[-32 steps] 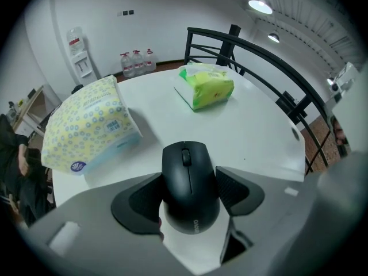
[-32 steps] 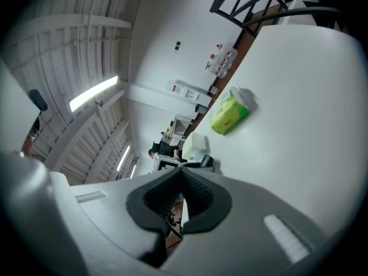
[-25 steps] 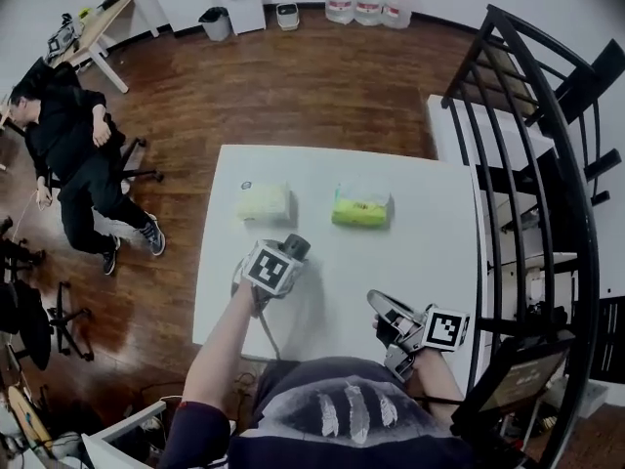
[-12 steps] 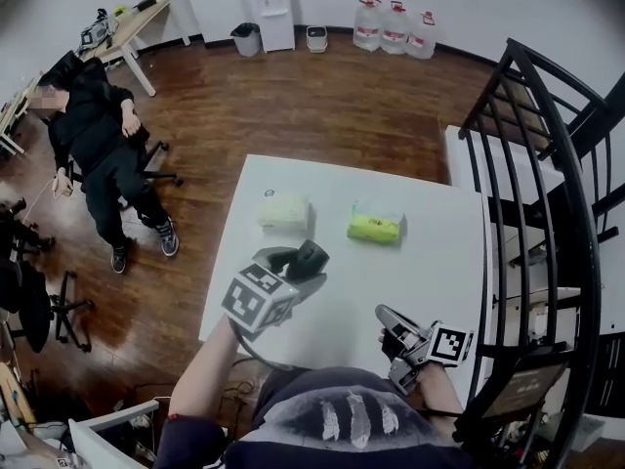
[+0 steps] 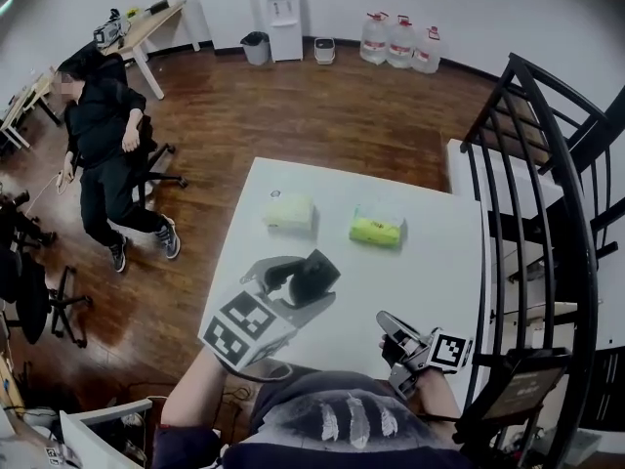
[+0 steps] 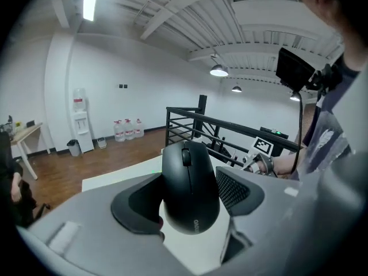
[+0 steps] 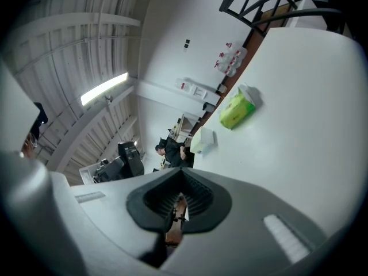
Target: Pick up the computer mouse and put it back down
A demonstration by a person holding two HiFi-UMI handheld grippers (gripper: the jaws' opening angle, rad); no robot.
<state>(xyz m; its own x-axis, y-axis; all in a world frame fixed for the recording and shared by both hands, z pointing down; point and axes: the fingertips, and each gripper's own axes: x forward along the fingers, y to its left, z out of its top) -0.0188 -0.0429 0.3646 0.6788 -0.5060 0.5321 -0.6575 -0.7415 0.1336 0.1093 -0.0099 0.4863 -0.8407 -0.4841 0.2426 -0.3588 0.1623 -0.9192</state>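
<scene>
The left gripper (image 5: 299,285) is clamped on the mouse (image 6: 190,184). The black pads (image 6: 135,203) are pressed against its two sides with the jaws spread wide, and the wheel end is pointed away from the camera. The mouse is held in the air over the near-left part of the table (image 5: 435,262). How high can't really be judged from the head view, but in the left gripper view white tabletop is seen below and beyond it, so it's probably clear of the surface.

The right gripper (image 5: 389,330) is kept low at the near edge, with its jaws closed together and nothing between them, so no part in the job is being played there.

Further out, a pale tissue pack (image 5: 289,212) and a green one (image 5: 377,228) are set side by side, well apart from the mouse. Past the table, a person (image 5: 103,135) is seated across the wood floor (image 5: 322,115), and water jugs (image 5: 400,42) are lined up at the far wall.

Progress-wise, the pick-up half looks done. Only the put-back is left: the mouse needs to be lowered flat onto the table and let go.
</scene>
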